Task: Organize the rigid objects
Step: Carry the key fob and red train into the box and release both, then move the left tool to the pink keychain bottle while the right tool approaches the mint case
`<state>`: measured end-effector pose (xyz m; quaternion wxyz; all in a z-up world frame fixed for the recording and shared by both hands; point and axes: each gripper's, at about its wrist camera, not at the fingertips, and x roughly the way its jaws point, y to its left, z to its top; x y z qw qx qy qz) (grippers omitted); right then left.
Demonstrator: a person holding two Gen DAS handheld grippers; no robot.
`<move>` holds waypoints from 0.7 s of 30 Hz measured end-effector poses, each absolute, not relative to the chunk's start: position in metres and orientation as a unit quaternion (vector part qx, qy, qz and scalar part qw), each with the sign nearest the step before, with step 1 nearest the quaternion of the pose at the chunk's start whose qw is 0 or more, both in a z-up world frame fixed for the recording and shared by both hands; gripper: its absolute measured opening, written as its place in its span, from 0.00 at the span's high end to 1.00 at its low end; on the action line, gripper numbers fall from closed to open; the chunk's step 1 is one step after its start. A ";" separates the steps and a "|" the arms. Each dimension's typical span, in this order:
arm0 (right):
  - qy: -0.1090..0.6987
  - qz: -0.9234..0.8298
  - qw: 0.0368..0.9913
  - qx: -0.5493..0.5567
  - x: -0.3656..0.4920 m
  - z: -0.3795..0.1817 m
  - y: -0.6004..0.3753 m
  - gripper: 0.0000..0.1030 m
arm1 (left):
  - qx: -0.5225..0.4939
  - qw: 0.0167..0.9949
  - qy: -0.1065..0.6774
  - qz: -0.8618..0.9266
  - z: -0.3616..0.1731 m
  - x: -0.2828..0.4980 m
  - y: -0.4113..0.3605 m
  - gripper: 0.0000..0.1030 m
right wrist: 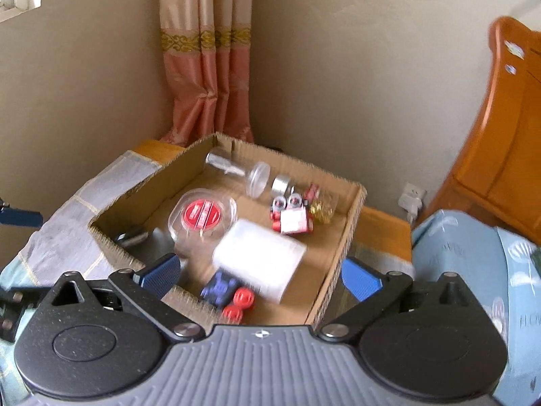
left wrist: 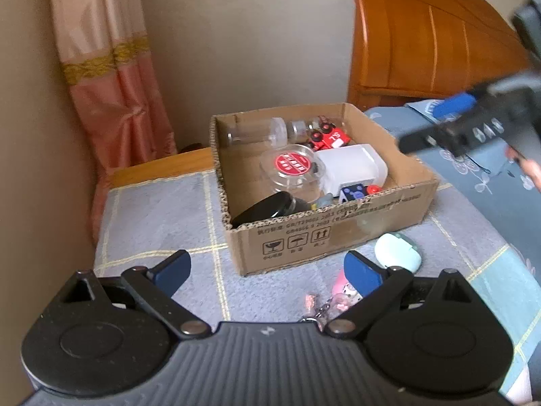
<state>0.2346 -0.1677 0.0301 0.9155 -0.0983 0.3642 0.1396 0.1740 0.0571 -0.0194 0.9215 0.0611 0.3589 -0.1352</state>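
Both grippers wide open, holding nothing, box of small things ahead.

Left gripper (left wrist: 267, 272) low over the checked cloth (left wrist: 152, 216), blue pads spread apart with nothing between them. Just past its right pad (left wrist: 363, 275), a pink charm (left wrist: 341, 294) and a mint case (left wrist: 399, 250) on the cloth, both outside the box (left wrist: 324, 237) and close to its front wall. Right gripper (right wrist: 260, 275) hanging over the near corner of the box, pads far apart and empty. Just beyond them, inside the box, a blue toy car (right wrist: 221, 287) with red wheels, and a white tub (right wrist: 258, 258) beside it. Farther in, a clear jar with a red lid (right wrist: 203, 215), a red toy truck (right wrist: 292, 218), a clear bottle (right wrist: 236, 169) on its side. Blurry in the right wrist view. Behind the box, wall, pink curtain (right wrist: 206, 67), wooden headboard (left wrist: 422, 34).
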 end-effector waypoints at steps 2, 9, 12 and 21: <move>0.363 0.138 0.917 -0.089 0.219 0.025 -0.169 0.00 | 0.058 0.924 0.356 -0.131 -0.021 0.168 0.058 0.06; 0.386 0.121 0.913 -0.061 0.175 -0.017 -0.172 0.00 | 0.036 0.922 0.363 -0.129 -0.028 0.149 0.056 0.06; 0.399 0.113 0.909 -0.039 0.165 -0.033 -0.173 0.00 | 0.029 0.922 0.365 -0.125 -0.033 0.141 0.052 0.06; 0.416 0.090 0.905 -0.014 0.160 -0.061 -0.167 0.00 | 0.025 0.921 0.375 -0.099 -0.054 0.126 0.049 0.06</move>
